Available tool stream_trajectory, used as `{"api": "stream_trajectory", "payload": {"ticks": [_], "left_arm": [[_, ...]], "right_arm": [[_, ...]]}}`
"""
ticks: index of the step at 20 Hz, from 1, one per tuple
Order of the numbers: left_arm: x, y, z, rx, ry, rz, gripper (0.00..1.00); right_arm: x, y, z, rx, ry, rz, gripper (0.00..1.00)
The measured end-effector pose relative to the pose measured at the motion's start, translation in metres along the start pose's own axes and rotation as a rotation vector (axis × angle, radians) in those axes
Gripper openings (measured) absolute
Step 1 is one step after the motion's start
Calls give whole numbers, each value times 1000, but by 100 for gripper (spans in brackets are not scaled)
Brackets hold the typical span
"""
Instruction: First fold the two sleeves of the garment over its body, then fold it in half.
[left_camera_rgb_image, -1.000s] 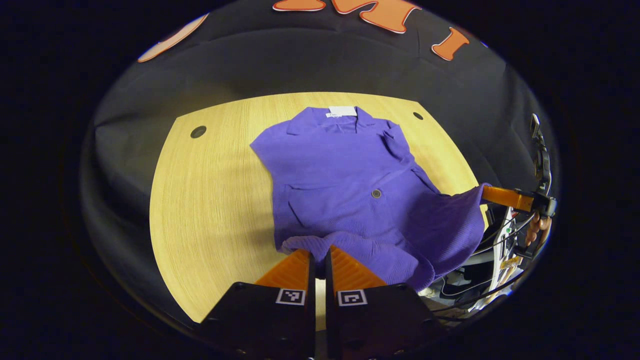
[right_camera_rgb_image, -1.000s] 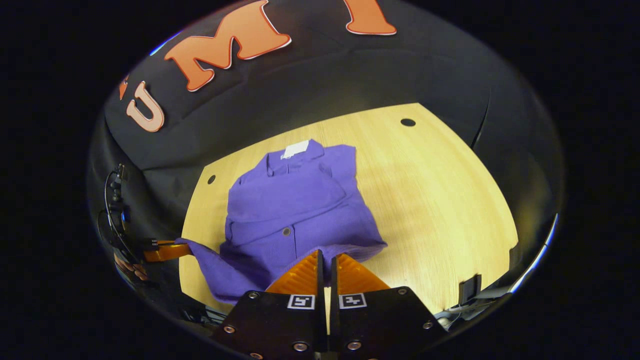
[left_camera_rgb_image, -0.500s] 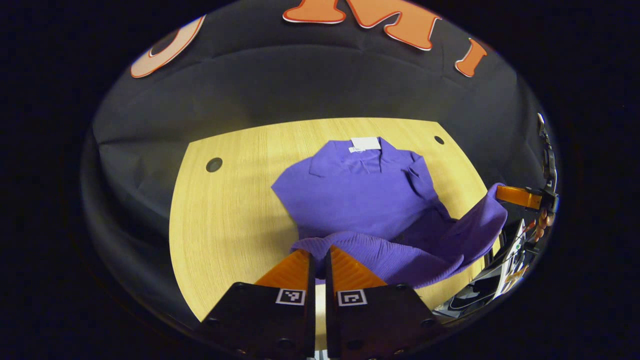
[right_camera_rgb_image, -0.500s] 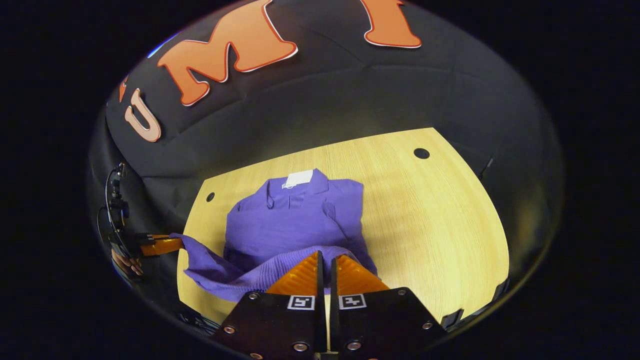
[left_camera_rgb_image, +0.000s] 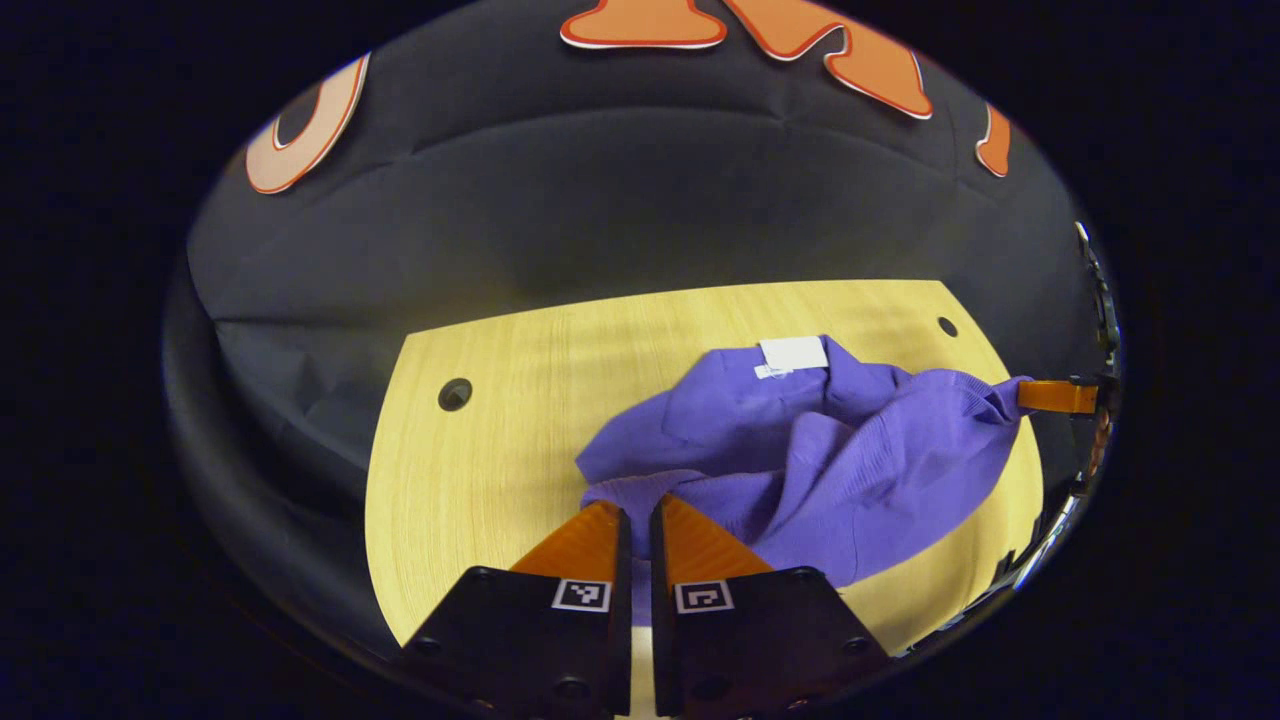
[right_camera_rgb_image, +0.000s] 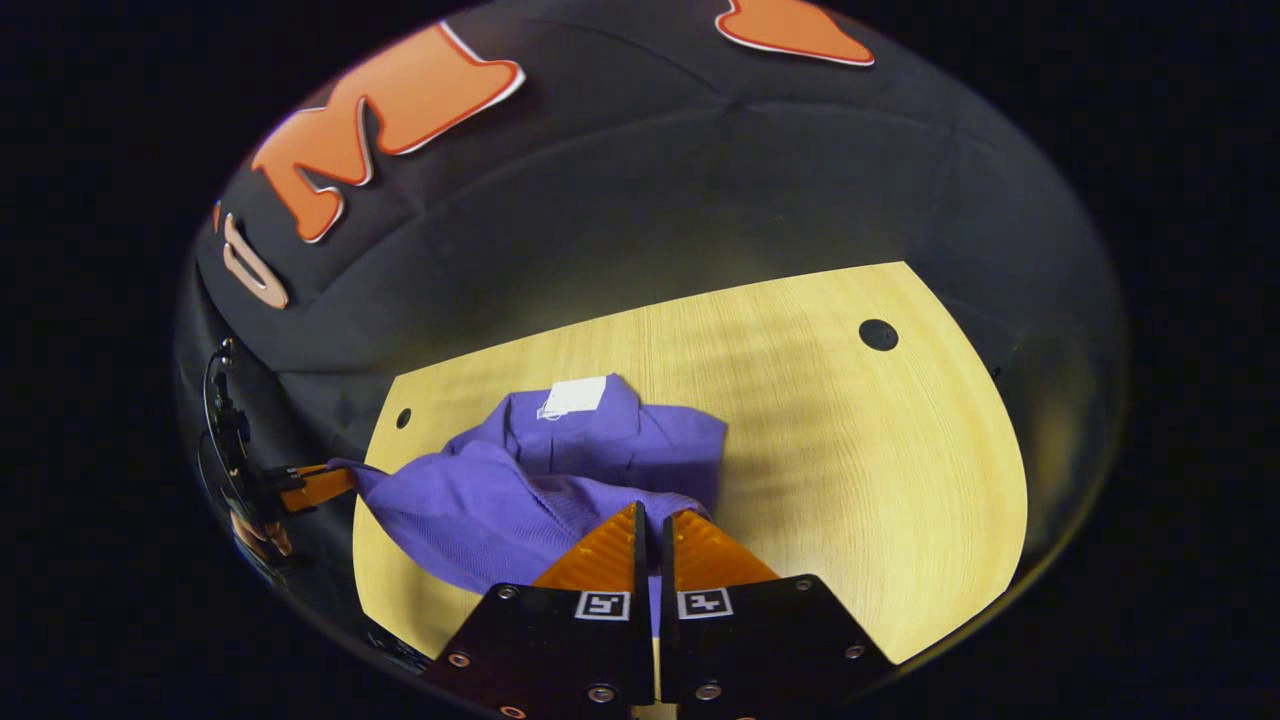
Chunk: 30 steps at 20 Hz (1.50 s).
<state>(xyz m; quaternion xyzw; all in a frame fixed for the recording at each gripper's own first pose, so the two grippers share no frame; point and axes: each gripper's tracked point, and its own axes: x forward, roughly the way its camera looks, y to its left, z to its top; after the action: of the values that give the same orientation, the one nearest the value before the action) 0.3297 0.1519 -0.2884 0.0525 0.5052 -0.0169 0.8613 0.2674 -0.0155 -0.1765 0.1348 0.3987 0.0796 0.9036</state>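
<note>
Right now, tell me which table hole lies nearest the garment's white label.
The small hole at the table's far right corner; the larger hole sits well left of the white label.

The garment (left_camera_rgb_image: 800, 450) sits on the table (left_camera_rgb_image: 480, 470), its collar tag (left_camera_rgb_image: 793, 353) at the far end. Near hem is lifted over the body, left gripper (left_camera_rgb_image: 634, 520) and right gripper (right_camera_rgb_image: 652, 525) at its two corners.

One garment (left_camera_rgb_image: 800, 450), two grippers (left_camera_rgb_image: 636, 512) (right_camera_rgb_image: 653, 520)
</note>
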Motion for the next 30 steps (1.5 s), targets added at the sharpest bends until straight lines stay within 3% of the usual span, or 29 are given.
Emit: {"api": "stream_trajectory", "payload": {"ticks": [7, 11, 14, 15, 16, 19, 20, 21, 23, 27, 30], "left_arm": [[42, 4, 23, -10, -43, 99, 9], [58, 10, 43, -10, -98, 144, 11], [59, 10, 55, 3, -134, 164, 17], [56, 9, 59, 0, -153, 168, 35], [53, 6, 63, -8, -173, 158, 44], [34, 4, 69, -27, -223, 172, 100], [31, 4, 73, -37, -244, 175, 100], [25, 3, 75, -47, -265, 171, 99], [11, 1, 81, -70, -313, 153, 99], [-36, 0, 96, -106, -439, 122, 100], [-65, -4, 97, -108, -535, 142, 99]], "right_arm": [[54, -6, 24, 13, 27, 12, 2], [76, -14, 44, 99, 6, 14, 3], [80, -13, 67, 176, -57, 30, 9], [80, -13, 70, 175, -90, 30, 18], [77, -13, 76, 164, -117, 27, 25], [59, -16, 80, 115, -168, 7, 64], [52, -16, 80, 91, -183, 2, 63], [45, -18, 81, 71, -197, -12, 84], [32, -19, 81, 29, -230, -42, 94], [5, -20, 85, -29, -332, -108, 96], [-15, -9, 83, -66, -401, -112, 96]]}}
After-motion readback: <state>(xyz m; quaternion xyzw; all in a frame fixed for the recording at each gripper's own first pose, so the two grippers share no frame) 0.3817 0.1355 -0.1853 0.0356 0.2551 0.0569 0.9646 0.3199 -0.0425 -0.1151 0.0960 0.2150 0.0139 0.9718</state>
